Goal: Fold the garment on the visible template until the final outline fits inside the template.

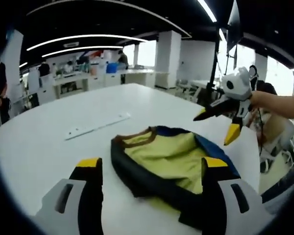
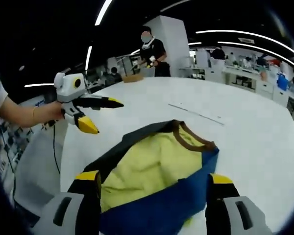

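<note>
Above the garment (image 1: 169, 164), both tongs, left (image 1: 152, 169) and right (image 2: 154, 183), hover spread.

The soft yellow, blue and black cloth garment (image 1: 172, 166) lying between the left gripper's (image 1: 151, 169) jaws looks matt and slightly fleecy on its yellow inner face, with a smoother dark outer fabric and a brown ribbed-looking collar band. It rests on the smooth white bench (image 1: 63, 117), whose top has a faint satin sheen. Beyond the garment lies a thin, flat white strip (image 1: 97, 125) that looks like plastic or card; which one cannot be told. Both the left gripper and the right gripper (image 2: 153, 188) have hard, moulded white and black plastic bodies with a light gloss and yellow tips.
</note>
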